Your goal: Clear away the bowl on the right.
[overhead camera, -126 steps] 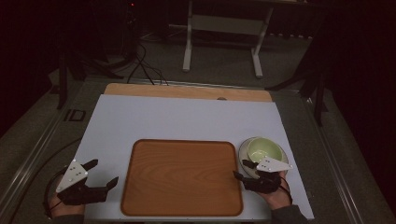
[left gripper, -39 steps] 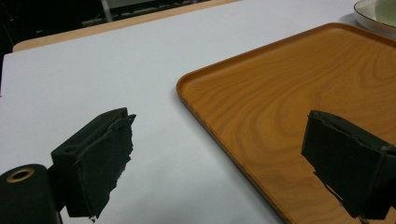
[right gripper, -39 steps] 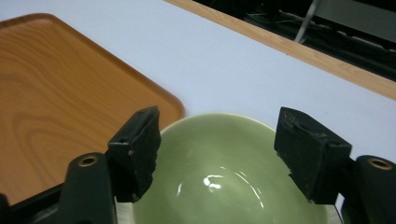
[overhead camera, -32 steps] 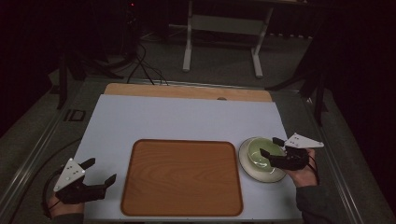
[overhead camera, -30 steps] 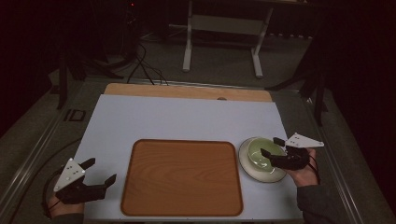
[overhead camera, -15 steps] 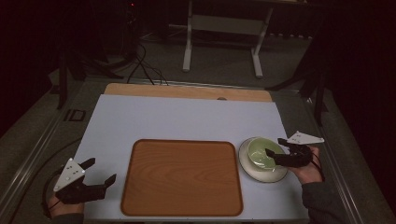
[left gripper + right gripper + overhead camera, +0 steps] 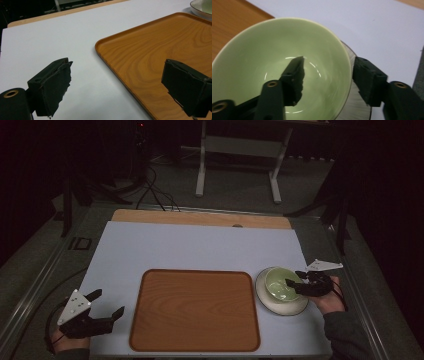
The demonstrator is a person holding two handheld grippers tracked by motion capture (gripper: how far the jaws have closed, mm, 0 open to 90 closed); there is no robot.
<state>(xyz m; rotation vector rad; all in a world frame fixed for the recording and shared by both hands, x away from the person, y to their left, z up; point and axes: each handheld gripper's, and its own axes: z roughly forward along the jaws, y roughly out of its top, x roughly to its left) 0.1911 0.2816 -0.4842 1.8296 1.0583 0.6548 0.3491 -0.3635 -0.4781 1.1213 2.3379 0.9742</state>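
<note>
Straddling the right claw (image 7: 327,75), the green bowl's (image 7: 262,75) rim sits between its closing jaws.

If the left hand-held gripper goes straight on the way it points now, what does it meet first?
Probably the tray: the left hand-held gripper points across its near edge. Its open jaws hold nothing.

- You're in a lab or recording studio, not a home: dark room, black surrounds, bare grey floor (image 7: 45,265).
- Past your grippers, beyond the table's far edge, a white metal stand (image 7: 237,157) with splayed feet, plus loose black cables (image 7: 155,195) on the floor.
- Your work table (image 7: 200,245) is covered with a plain white sheet, wooden edge showing at the far side.
- Metal rails (image 7: 30,285) run along both table sides, outside each gripper: rig furniture.
</note>
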